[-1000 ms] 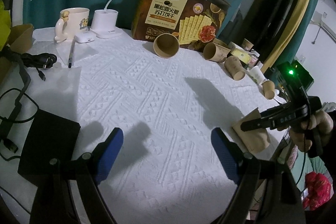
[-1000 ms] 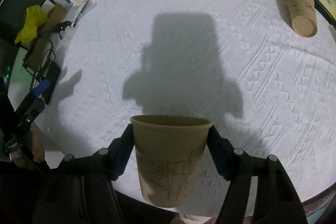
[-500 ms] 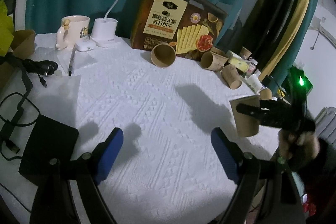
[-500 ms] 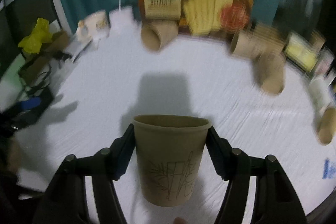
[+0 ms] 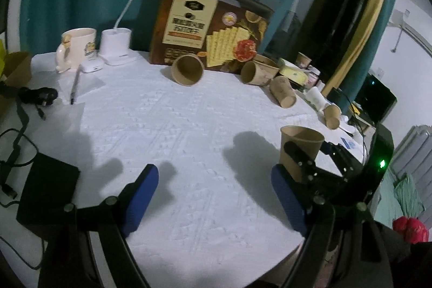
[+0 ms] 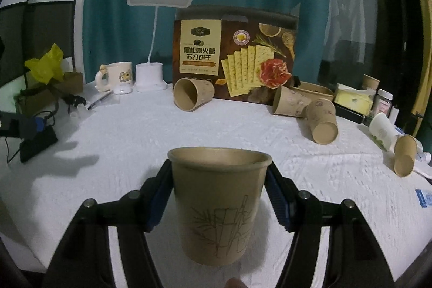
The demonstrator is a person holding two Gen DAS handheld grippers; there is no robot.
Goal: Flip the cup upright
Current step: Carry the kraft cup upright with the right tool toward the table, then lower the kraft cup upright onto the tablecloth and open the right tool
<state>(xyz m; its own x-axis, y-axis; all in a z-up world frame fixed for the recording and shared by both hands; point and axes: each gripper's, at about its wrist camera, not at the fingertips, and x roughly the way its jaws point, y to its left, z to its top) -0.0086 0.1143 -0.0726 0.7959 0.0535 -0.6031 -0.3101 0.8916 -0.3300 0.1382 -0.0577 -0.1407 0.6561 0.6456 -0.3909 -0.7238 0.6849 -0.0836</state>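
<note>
Cup (image 6: 220, 203) now upright | right gripper (image 6: 219, 200) fingers clamp it near table edge (image 6: 364, 265) | left gripper (image 5: 214, 203) half-open, empty

your left gripper (image 5: 214, 203): black angular arms, round silver screws, ribbed blue pads (image 5: 140, 197), lower centre of its wrist view. your right gripper (image 6: 218, 200): same black arms and blue pads; at the left view's right edge its housing shows a green light.

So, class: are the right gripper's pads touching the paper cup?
Touching. The right wrist view shows both pads pressed against the paper cup's sides, no gap.
</note>
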